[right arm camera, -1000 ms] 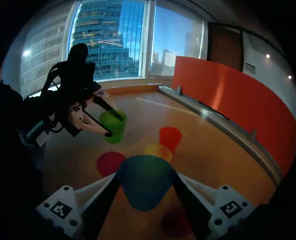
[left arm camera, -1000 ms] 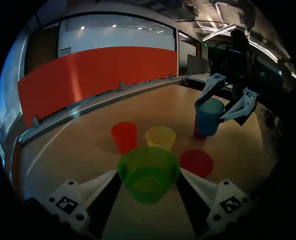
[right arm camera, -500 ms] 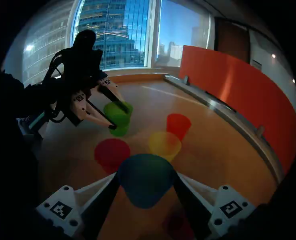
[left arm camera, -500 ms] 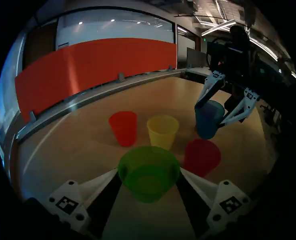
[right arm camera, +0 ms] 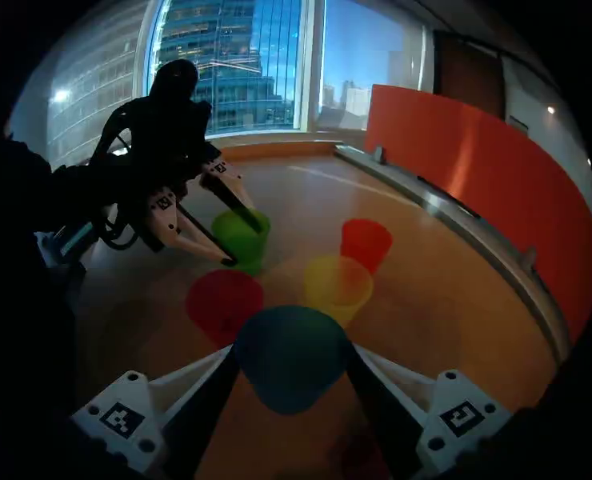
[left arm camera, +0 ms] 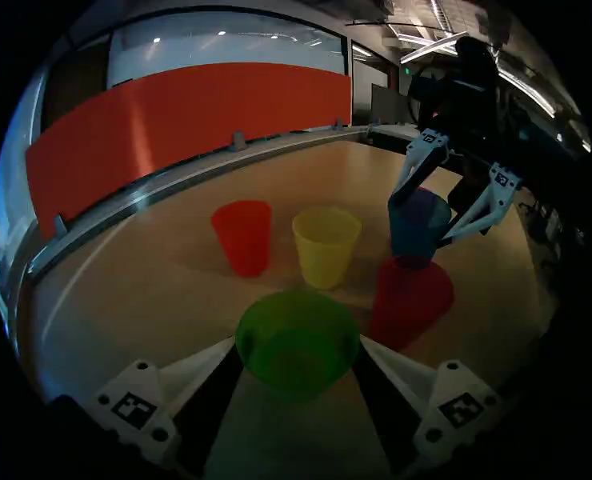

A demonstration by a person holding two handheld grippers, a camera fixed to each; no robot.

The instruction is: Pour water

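My left gripper [left arm camera: 298, 352] is shut on a green cup [left arm camera: 298, 342], held upright low over the wooden table [left arm camera: 152, 288]. Across the table my right gripper [left arm camera: 421, 226] holds a blue cup [left arm camera: 414, 224]. In the right gripper view, my right gripper [right arm camera: 292, 364] is shut on that blue cup [right arm camera: 290, 358], and the left gripper [right arm camera: 236, 240] with the green cup [right arm camera: 242, 237] is farther off. Between them stand an orange-red cup [left arm camera: 243, 237], a yellow cup [left arm camera: 326, 246] and a dark red cup [left arm camera: 410, 298].
A long orange panel [left arm camera: 184, 112] on a metal rail runs along the table's far side. Large windows [right arm camera: 232, 64] lie behind the dark figure of a person [right arm camera: 164, 136] holding the left gripper. A small dark red spot [right arm camera: 358, 456] shows on the table under the blue cup.
Both grippers have come lower and closer to the standing cups, which now look larger and nearer. Each still holds its cup upright.
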